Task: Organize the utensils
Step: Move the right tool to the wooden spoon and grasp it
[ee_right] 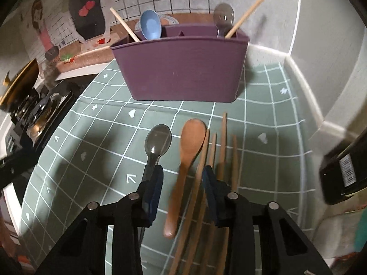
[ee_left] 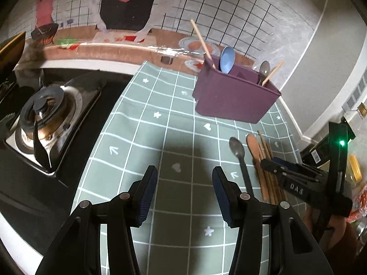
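Note:
A purple utensil caddy stands on the green checked mat and holds a blue spoon, a grey spoon and two chopsticks. In front of it lie a grey spoon, a wooden spoon and several wooden chopsticks. My right gripper is low over these, its pads apart on either side of the wooden spoon's handle and one chopstick, not pressing them. My left gripper hovers open over bare mat, left of the grey spoon.
A gas stove sits left of the mat. A dark bottle and other packets stand at the right edge. The wall corner is close behind and right of the caddy.

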Tool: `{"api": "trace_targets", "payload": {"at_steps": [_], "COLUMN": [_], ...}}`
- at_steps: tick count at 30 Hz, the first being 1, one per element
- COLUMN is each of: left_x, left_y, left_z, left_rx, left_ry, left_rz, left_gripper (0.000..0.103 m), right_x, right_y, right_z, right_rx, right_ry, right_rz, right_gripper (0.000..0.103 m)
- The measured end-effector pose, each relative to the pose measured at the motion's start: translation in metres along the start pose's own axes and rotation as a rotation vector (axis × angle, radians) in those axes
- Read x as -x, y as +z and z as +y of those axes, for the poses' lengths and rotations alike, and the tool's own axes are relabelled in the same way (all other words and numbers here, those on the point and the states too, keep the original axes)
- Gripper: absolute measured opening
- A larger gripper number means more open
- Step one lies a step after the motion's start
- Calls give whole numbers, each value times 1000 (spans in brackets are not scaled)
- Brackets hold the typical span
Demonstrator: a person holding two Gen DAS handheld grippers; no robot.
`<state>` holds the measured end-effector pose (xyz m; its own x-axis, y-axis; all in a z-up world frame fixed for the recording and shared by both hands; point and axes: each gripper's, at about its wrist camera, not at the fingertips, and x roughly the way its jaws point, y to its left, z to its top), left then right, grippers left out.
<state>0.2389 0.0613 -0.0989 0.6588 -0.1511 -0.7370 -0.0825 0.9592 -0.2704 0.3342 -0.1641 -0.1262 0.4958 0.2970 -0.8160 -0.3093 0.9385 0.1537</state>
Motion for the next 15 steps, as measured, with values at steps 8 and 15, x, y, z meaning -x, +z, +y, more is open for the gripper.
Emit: {"api": "trace_targets", "payload": {"at_steps": [8, 15], "left_x": [1, 0], "left_y": [-2, 3], "left_z": [7, 14], "left_rx": [15, 24], "left_ry": [8, 20], "left_rz": [4, -2], "left_gripper": [51, 51], "right_x": [-20, -33], "right_y": [5, 11], "right_z": [5, 0], "right_rx": [1, -16], "right_ry": [20, -16], "right_rz": [44, 49], "right_gripper": [26, 26]}}
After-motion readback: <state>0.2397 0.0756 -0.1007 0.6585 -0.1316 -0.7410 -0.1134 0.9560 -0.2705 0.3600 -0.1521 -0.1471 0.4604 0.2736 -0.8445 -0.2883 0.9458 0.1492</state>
